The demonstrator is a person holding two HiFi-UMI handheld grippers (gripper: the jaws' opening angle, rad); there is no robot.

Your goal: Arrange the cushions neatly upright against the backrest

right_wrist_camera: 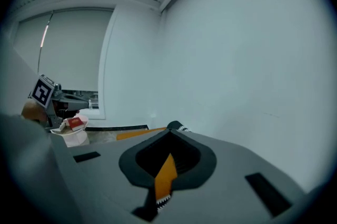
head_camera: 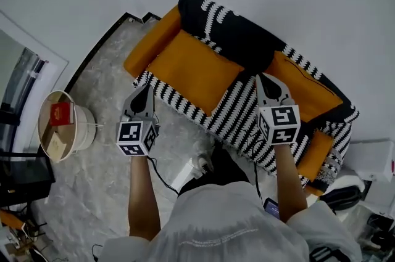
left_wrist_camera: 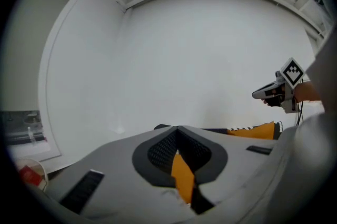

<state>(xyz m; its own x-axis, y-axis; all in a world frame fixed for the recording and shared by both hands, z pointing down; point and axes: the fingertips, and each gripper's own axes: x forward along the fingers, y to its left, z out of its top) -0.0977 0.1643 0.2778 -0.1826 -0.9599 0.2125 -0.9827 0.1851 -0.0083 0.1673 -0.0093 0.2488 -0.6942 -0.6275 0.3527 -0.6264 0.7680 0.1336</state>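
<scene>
Left claw (head_camera: 147, 87) and right claw (head_camera: 261, 77) clenched, empty, before sofa (head_camera: 229, 120); unopened, they may push cushion (head_camera: 191, 69) askew instead of gripping

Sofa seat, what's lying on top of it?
A large orange cushion lies flat on the striped seat; a second orange cushion sits toward its right end. The right gripper covers the stretch between them, so nothing can be told there.
</scene>
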